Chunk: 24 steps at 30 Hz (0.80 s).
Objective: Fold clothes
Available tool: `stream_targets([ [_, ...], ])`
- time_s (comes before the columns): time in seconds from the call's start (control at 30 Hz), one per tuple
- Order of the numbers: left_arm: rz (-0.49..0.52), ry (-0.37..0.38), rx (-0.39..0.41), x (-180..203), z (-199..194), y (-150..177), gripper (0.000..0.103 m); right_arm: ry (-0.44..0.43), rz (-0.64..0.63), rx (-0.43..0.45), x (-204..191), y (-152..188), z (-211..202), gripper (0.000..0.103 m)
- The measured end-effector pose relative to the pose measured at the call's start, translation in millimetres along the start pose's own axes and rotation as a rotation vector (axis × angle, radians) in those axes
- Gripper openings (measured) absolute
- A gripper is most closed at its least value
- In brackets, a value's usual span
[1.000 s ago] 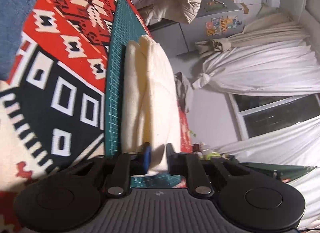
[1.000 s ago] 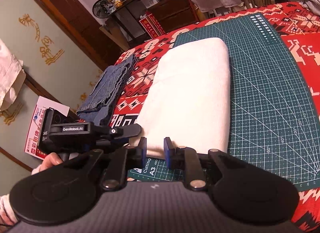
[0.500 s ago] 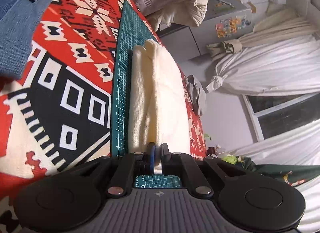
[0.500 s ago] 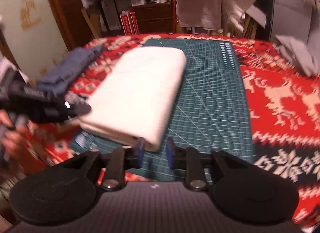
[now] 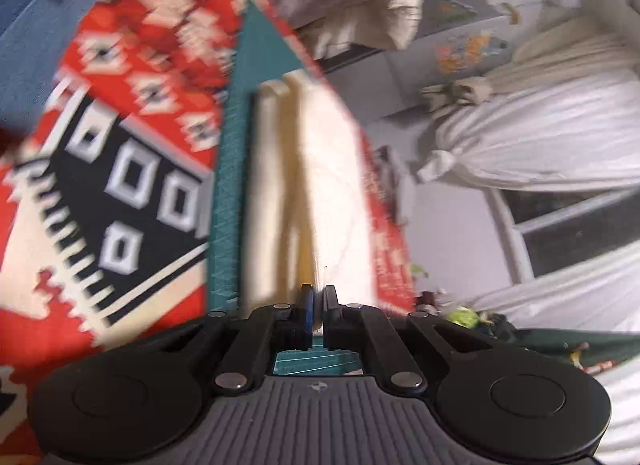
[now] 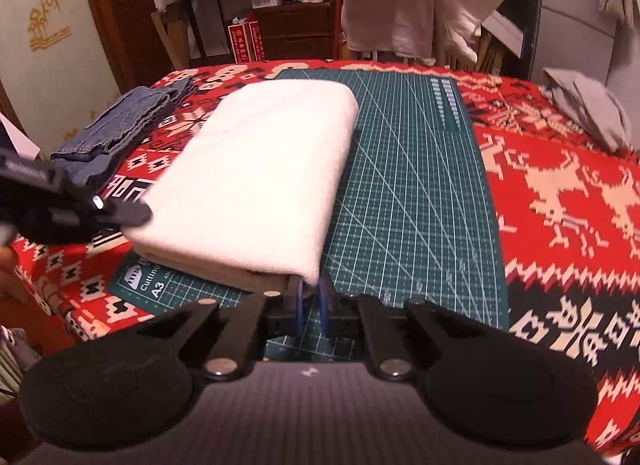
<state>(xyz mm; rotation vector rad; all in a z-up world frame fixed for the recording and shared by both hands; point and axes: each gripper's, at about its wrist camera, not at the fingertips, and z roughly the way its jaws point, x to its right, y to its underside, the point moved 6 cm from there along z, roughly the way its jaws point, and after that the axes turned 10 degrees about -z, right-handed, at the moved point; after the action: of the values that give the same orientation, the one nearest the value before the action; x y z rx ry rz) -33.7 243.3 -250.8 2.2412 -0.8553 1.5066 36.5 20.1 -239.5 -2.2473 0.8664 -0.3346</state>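
A folded white cloth (image 6: 260, 169) lies on a green mat (image 6: 412, 193). The left claw (image 5: 316, 301) pinches its upper layer. The right claw (image 6: 310, 289) sits at its corner, slightly parted, gripping nothing.

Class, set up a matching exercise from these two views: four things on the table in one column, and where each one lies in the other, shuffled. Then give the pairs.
Things
1. white towel
2. jeans
3. grey garment
4. cutting mat

Places (right wrist view)
A. far right edge of the table
B. on the mat's left part, overhanging onto the red cloth
C. far left corner of the table
D. flat in the middle of the red cloth

Pairs: 1-B, 2-C, 3-A, 4-D
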Motion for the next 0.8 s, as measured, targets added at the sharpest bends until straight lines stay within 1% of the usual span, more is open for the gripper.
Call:
stream_targets([
  [0.03, -0.026, 0.009, -0.001, -5, 1, 0, 0.004, 0.001, 0.001, -0.002, 1, 1, 0, 0.008],
  [0.07, -0.030, 0.009, 0.002, -7, 0, 1, 0.004, 0.000, 0.000, -0.003, 0, 1, 1, 0.008],
  [0.27, -0.007, -0.010, 0.032, -3, -12, 3, 0.005, -0.033, 0.014, -0.002, 1, 1, -5, 0.008],
  [0.37, -0.001, -0.020, 0.045, 0, -19, 2, 0.004, -0.061, 0.038, 0.005, 4, 1, -13, 0.008],
  [0.5, 0.008, -0.033, 0.063, 4, -29, 2, 0.004, -0.076, 0.083, 0.020, 16, 0, -28, 0.009],
  [0.57, 0.016, -0.033, 0.080, 9, -22, -13, 0.005, -0.076, 0.109, 0.038, 25, -5, -33, 0.009],
  [0.63, 0.025, -0.031, 0.098, 14, -13, -31, 0.011, -0.081, 0.138, 0.058, 34, -12, -35, 0.010],
  [0.7, 0.034, -0.030, 0.116, 19, -3, -48, 0.022, -0.090, 0.170, 0.076, 44, -21, -32, 0.010],
  [0.77, 0.043, -0.029, 0.135, 25, 7, -66, 0.026, -0.100, 0.196, 0.091, 53, -33, -22, 0.012],
  [0.8, 0.048, -0.028, 0.144, 27, 11, -75, 0.026, -0.105, 0.209, 0.098, 57, -39, -18, 0.012],
])
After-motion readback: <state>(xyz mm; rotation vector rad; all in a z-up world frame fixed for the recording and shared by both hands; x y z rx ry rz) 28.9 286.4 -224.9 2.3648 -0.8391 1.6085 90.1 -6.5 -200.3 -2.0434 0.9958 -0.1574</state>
